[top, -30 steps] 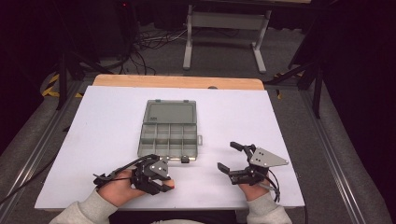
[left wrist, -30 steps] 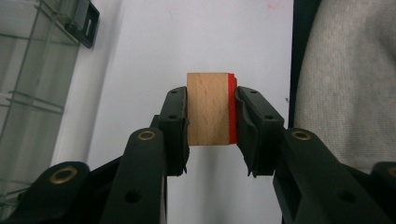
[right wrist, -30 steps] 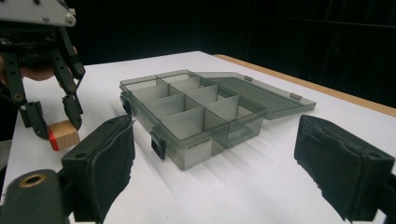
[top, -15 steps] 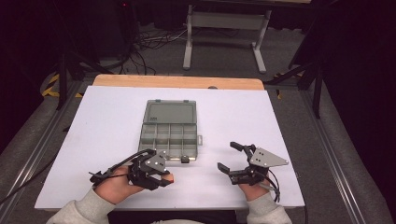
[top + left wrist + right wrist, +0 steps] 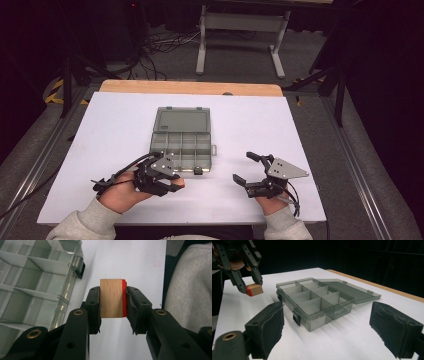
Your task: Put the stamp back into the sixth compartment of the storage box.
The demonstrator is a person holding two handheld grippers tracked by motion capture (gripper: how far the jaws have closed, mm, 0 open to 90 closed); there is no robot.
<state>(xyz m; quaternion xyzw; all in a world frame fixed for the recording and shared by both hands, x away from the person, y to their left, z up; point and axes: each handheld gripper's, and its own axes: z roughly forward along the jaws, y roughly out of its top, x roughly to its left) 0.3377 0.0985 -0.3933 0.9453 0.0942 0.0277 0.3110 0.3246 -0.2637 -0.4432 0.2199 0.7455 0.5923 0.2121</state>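
Note:
A small wooden block with a red face (image 5: 113,298) is pinched between the jaws of my left gripper (image 5: 113,300), held a little above the white table. The block (image 5: 254,289) hangs in the left gripper (image 5: 249,288) to the left of the box in the right gripper view. In the high view the left gripper (image 5: 176,183) is just in front of the near left corner of the clear compartment box (image 5: 182,136), whose lid lies open at the back. My right gripper (image 5: 245,167) rests open on the table right of the box, nothing between its pads (image 5: 270,322).
The white sheet (image 5: 110,125) covers the table, with a wooden edge (image 5: 190,88) at the back. A black latch (image 5: 198,170) sticks out from the box front. A metal stand (image 5: 240,30) and cables sit on the floor behind.
My left gripper has lifted slightly with the block and moved a little toward the box's front corner. The right gripper has stayed still.

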